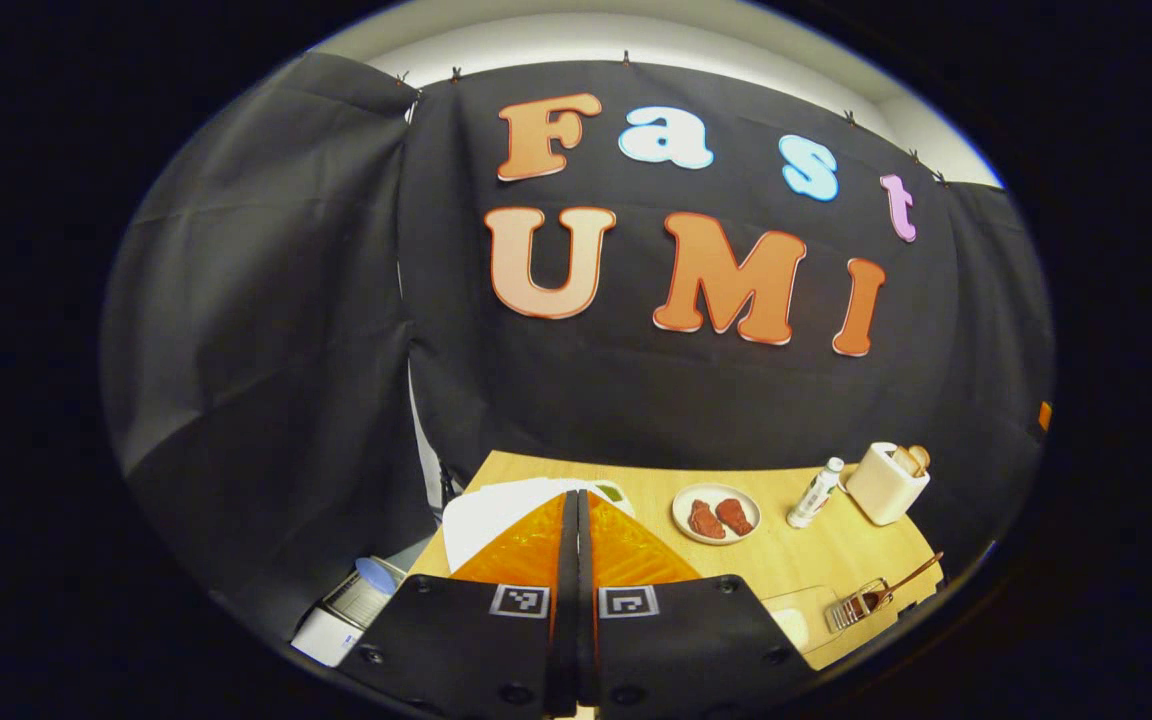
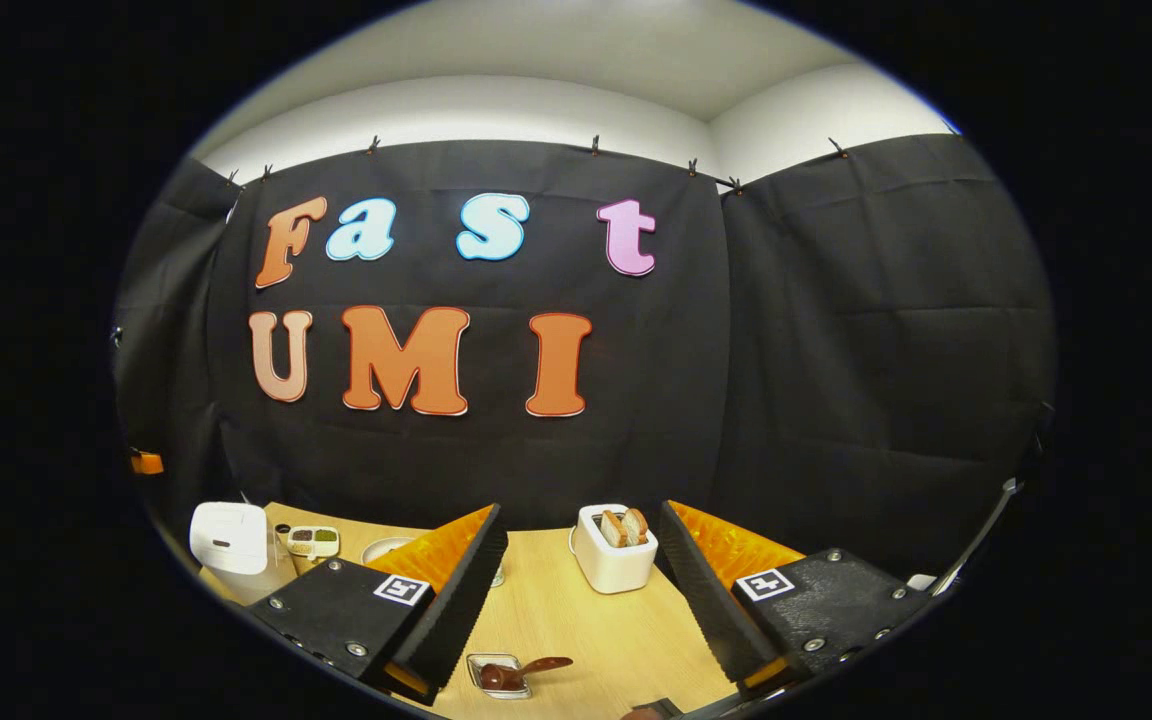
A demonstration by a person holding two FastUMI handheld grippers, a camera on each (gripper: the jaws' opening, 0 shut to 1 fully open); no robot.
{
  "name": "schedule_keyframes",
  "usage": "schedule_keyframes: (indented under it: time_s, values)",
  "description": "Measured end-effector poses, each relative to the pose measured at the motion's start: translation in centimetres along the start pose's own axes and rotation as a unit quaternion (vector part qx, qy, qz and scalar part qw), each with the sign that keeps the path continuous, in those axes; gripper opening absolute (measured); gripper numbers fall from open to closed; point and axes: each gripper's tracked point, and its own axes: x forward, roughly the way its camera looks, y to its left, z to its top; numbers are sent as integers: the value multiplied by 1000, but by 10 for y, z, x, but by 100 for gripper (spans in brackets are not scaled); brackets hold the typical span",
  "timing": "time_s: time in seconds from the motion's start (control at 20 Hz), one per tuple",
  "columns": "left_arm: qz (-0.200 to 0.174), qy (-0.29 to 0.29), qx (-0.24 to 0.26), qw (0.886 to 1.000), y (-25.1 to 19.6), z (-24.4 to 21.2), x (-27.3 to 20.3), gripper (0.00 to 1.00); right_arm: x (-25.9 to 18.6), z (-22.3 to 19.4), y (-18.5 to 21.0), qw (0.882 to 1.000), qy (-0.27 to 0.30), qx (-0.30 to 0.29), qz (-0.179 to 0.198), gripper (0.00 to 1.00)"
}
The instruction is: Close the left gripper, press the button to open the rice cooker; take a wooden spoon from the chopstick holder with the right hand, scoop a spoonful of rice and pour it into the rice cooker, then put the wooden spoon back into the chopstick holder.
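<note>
Left gripper: I am holding it with its two fingers pressed together, nothing between them, raised above the near edge of the wooden table.
Step in hand: I am judging this as the very first one. The left fingers are already together as the task asks, and the button press is not yet made.
Rice cooker: in the right gripper view it is sitting white and lid-down at the far left of the table; in the left gripper view a white rounded body is peeking out just behind my closed fingers, which I am taking for the same cooker.
Button: I am not making it out from either view; too small or hidden.
Right gripper: I am carrying it wide open and empty, hovering over the table with the toaster showing between its fingers.
Wooden spoon: it is leaning out of the wire chopstick holder at the near right corner of the table, well apart from the cooker.
Small dish with a spoon: it is lying just ahead of the right fingers, low in the right gripper view; I cannot tell what it is holding.
Rice: I am not able to say where it is.
Next move calls for: lowering the closed left tips onto the cooker's lid release and pushing squarely, while I am keeping the right gripper open for the spoon handle.
Bystanders: a plate with two reddish pieces and a small bottle are standing mid-table, away from my path.
</note>
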Motion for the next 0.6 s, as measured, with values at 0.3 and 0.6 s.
schedule_keyframes:
  time_s: [0.3, 0.6]
  values:
    - [-16, 71, -1, 997, -6, -53, 39, 5, 5, -5, -4, 1000, 10, -6, -11, 96]
    - [-13, 121, -31, 992, 0, -94, 74, 4, 10, -20, -6, 999, 32, -6, -20, 96]
